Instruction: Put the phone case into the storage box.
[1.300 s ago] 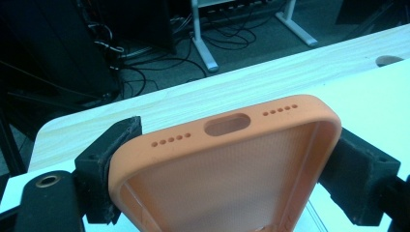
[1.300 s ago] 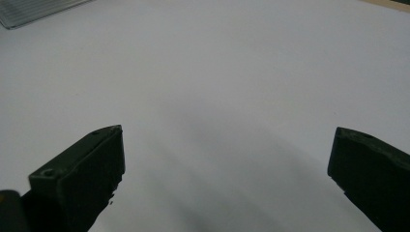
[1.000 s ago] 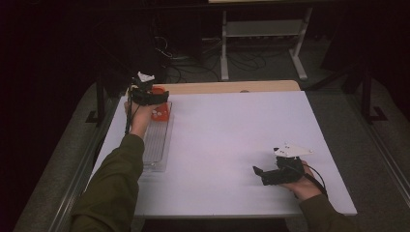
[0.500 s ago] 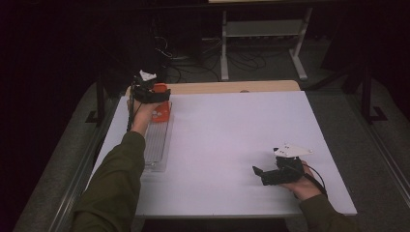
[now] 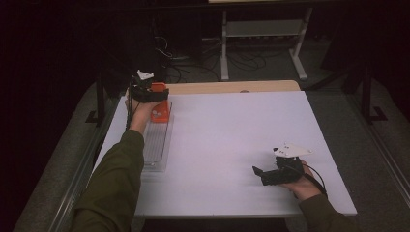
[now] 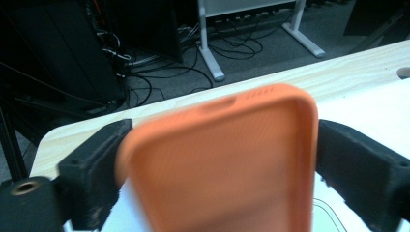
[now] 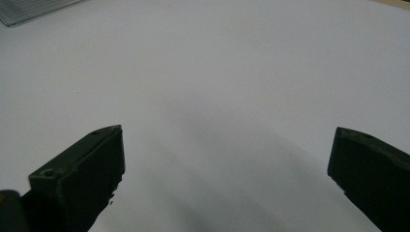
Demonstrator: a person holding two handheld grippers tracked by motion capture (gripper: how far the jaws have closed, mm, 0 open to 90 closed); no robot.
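An orange phone case (image 5: 160, 110) (image 6: 222, 174) hangs over the far end of a clear ribbed tray (image 5: 154, 145) at the table's left side. My left gripper (image 5: 161, 93) (image 6: 222, 129) stands there with the case between its jaws. The jaws have just been opening, and the case looks blurred along its left edge, with the pads no longer pressing on it. Near the front right of the white table top, my right gripper (image 5: 258, 173) (image 7: 227, 140) rests open, with nothing between its fingers.
A light wooden strip (image 5: 232, 87) runs along the table's far edge. Beyond it on the dark floor are cables and a white stand (image 5: 261, 43). Black frame rails (image 5: 99, 101) flank the table (image 5: 232, 130).
The left gripper has crept slightly away from me over the tray's far end, with the orange case staying under it. The right gripper has kept still.
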